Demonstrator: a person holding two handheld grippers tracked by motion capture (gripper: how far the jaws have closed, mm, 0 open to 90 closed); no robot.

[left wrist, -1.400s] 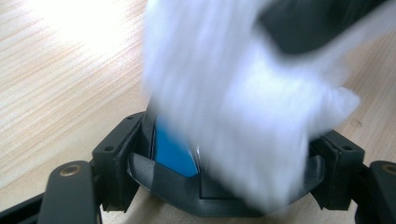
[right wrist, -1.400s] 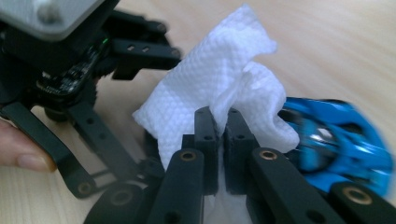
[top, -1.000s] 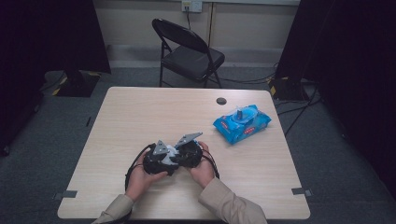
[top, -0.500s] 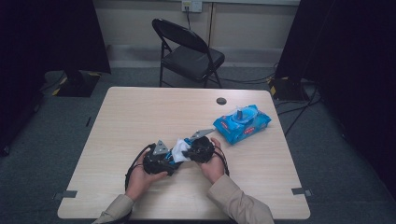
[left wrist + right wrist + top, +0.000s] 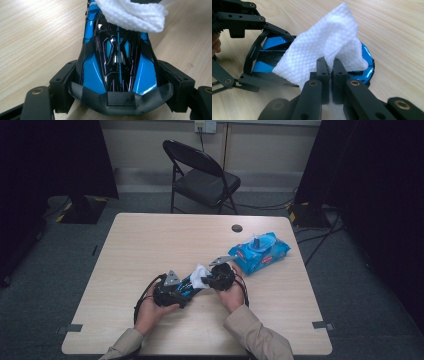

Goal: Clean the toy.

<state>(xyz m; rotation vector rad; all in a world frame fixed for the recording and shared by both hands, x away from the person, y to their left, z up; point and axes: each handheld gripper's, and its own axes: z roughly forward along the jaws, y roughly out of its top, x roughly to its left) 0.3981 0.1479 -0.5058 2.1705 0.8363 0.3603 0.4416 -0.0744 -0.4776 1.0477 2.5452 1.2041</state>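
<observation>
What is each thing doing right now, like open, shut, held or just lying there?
Toy car: clamped between the left gripper's jaws, on the table.
Wipe: pinched in the right gripper, draped over the car.
Left gripper: shut on the car.
Right gripper: shut on the wipe.
Wipes pack: lying on the table, lid flipped open.
Chair: unfolded, empty, behind the table.

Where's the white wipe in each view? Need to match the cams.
High view: white wipe at table centre, between the two grippers.
Left gripper view: top edge, right of centre, draped over the toy car's far end.
Right gripper view: centre, pinched in the shut jaws.
Shared landmark: the blue-and-black toy car under it.
</observation>
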